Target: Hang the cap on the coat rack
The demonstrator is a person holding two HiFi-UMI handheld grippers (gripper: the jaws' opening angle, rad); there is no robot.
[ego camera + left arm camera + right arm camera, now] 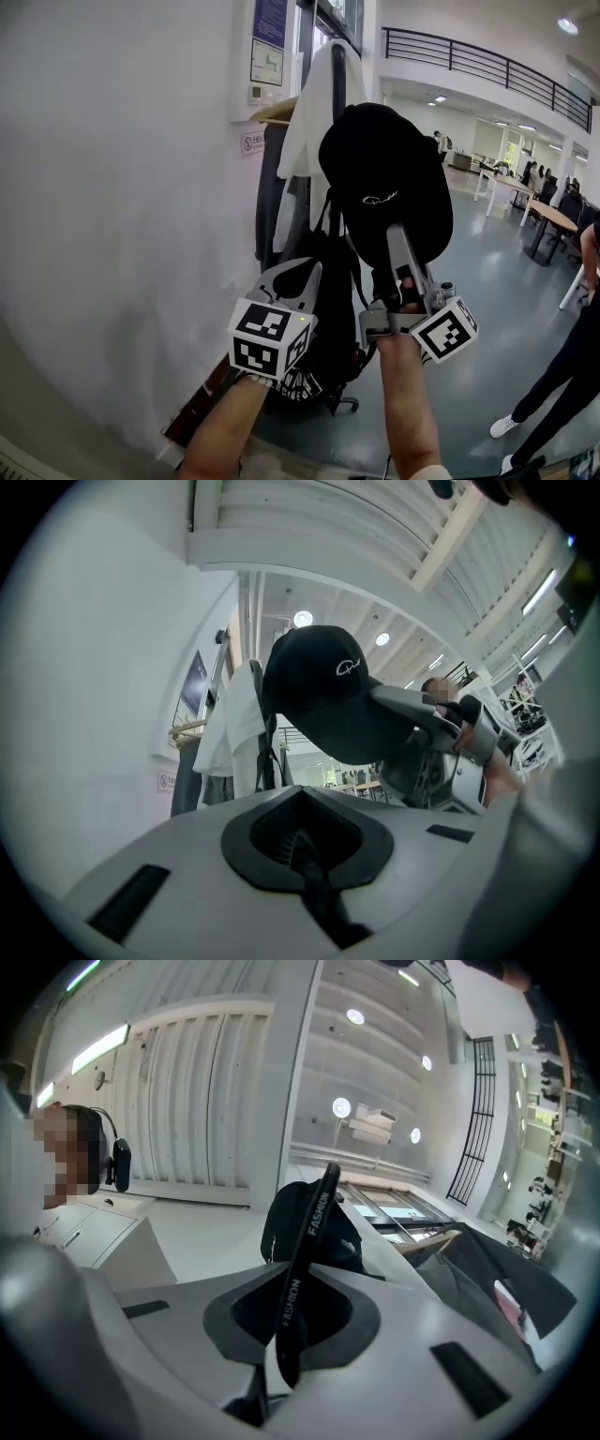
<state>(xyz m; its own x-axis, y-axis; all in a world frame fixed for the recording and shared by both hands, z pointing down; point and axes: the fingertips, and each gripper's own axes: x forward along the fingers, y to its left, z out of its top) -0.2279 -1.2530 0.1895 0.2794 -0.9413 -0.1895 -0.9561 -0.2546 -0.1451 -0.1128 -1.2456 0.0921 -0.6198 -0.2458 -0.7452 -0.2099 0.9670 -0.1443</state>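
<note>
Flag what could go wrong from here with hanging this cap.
The right gripper pinches the cap only by its thin band, so it might swing or slip out. The coat rack already carries a white garment and a black backpack; the cap could snag them or miss a hook.

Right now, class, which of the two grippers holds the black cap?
The right gripper: its jaws pinch the cap. The left gripper has shut, empty jaws.

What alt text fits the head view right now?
The right gripper holds a black cap up before the coat rack, which carries a white garment and a black bag. The left gripper, shut and empty, sits beside it.
</note>
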